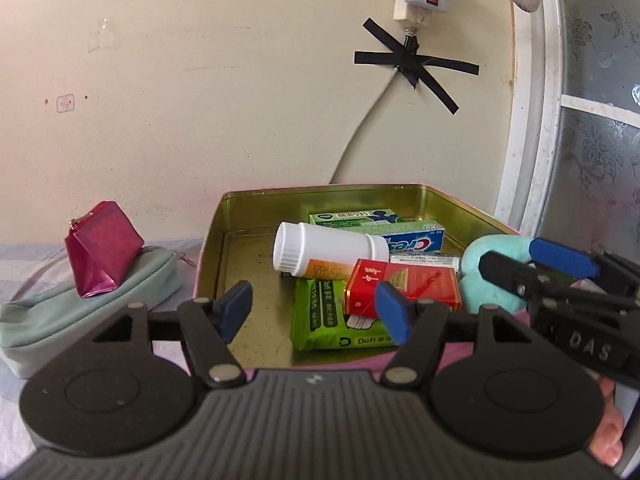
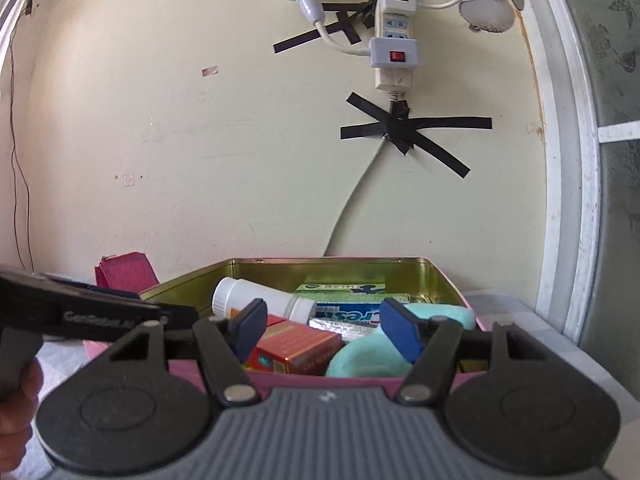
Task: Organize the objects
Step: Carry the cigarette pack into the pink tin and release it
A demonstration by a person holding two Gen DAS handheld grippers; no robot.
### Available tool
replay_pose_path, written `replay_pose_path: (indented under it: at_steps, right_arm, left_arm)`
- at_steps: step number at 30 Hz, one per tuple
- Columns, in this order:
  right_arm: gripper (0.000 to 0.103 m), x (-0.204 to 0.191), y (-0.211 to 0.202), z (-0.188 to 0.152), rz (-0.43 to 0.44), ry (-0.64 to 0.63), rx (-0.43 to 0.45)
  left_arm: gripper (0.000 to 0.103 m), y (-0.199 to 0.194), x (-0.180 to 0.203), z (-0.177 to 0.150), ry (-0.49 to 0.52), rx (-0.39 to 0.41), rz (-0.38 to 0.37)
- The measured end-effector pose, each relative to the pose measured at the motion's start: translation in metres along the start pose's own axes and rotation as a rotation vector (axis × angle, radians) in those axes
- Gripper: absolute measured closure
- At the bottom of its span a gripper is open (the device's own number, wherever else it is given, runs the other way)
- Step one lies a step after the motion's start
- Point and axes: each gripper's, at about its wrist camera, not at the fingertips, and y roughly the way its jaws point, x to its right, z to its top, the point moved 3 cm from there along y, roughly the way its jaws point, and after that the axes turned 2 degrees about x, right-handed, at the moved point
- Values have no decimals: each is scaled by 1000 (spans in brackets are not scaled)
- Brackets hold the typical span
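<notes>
Left wrist view: left gripper at near edge of tin box, jaws apart about mid-width, nothing between pads, no contact seen. Left blue pad over bare gold floor of tin; right pad in front of red carton, touching or not – can't tell. Red carton lying on green wipes pack. White bottle on its side behind carton, cap toward left. Crest toothpaste box and green-white box toward back wall of tin. Teal foam ring at right side of tin. Right gripper coming in from right, around/over teal ring, one blue pad visible above it; grip not clear from this view. Outside tin, left: red pouch sitting on pale green bag.

Right wrist view: right gripper also about half open, pads not pressing anything. Teal ring low between and behind pads, mostly by right pad; left pad in front of red carton. Left gripper body at left, near tin rim. Hand partly visible at left edge.
</notes>
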Motion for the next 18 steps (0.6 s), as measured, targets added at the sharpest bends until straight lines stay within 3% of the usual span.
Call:
replay_pose_path:
  at_steps: [11, 18]
  right_arm:
    - [39, 25, -4, -1, -64, 148, 29]
    - [38, 27, -11, -6, -103, 193, -2]
  left_arm:
    - [30, -47, -12, -15, 52, -37, 59]
    - [28, -61, -32, -31, 64, -68, 89]
